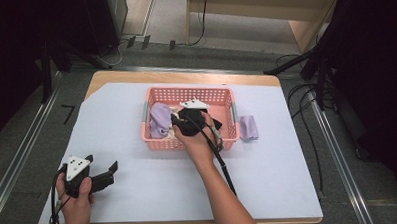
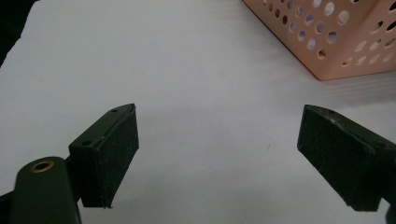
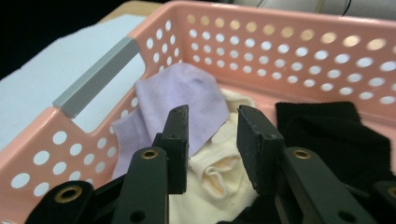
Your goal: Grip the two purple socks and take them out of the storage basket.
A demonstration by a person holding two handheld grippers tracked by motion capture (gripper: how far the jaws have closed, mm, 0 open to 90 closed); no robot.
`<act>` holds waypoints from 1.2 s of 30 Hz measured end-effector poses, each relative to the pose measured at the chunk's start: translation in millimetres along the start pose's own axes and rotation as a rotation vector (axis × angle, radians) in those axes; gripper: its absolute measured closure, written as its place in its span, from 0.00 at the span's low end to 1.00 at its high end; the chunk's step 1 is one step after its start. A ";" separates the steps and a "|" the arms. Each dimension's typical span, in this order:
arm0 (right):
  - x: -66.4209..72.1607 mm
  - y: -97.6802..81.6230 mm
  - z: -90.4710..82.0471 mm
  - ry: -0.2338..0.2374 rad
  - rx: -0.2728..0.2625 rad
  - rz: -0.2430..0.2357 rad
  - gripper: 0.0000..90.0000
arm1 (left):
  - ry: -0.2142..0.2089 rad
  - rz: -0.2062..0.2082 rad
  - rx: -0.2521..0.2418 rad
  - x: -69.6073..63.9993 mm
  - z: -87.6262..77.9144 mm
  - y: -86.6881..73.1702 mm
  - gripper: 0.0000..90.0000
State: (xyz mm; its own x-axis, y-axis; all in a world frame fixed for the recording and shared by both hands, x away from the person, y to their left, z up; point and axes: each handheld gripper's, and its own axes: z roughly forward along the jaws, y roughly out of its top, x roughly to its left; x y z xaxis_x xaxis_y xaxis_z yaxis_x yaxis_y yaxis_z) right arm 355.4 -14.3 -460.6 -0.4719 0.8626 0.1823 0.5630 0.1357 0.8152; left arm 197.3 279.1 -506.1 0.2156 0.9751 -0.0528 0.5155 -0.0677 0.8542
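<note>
Cream cloth (image 3: pixel 212 179): soft, crumpled, lies in basket middle, just beyond jaw tips of right hand-held gripper (image 3: pixel 212 140).

Left hand-held gripper (image 2: pixel 217 154): jaws spread wide, nothing between, flat dark pads over bare white table (image 2: pixel 187 70).

Pink basket (image 1: pixel 186 92): rectangular plastic, round-hole walls, grey handle bars. Inside: lilac cloth (image 3: pixel 187 93) at left, draped up wall; cream cloth beside it; black ribbed cloth (image 3: pixel 327 126) at right.

Right hand-held gripper: inside basket, jaws partly closed, gripping nothing.

Second lilac cloth (image 1: pixel 248 127): folded, on table just right of basket.
</note>
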 end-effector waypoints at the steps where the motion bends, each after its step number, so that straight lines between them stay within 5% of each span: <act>1: 2.7 -0.2 2.4 -0.005 0.011 -0.005 0.72 | 0.000 0.002 0.001 0.1 0.1 0.0 0.15; 3: 9.8 -1.3 12.4 -0.026 0.077 -0.025 0.72 | 0.000 0.003 -0.001 0.0 0.3 0.0 0.15; 8: 18.5 -1.1 23.4 -0.054 0.133 -0.030 0.72 | -0.001 -0.001 0.002 0.2 0.1 0.1 0.15; 30: 35.9 7.9 43.8 -0.028 0.269 0.020 0.61 | 0.000 0.001 0.003 0.2 0.3 0.1 0.15; 36: 38.7 12.5 54.5 -0.042 0.405 0.052 0.70 | -0.001 -0.001 0.000 0.1 0.3 0.1 0.15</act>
State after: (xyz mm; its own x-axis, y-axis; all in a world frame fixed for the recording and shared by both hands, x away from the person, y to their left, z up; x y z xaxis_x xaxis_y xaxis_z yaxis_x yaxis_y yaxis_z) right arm 381.2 47.4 -473.3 -0.4121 0.8915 0.1883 0.8111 0.2649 0.5215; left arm 197.6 279.2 -506.2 0.2157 0.9749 -0.0546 0.5156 -0.0662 0.8543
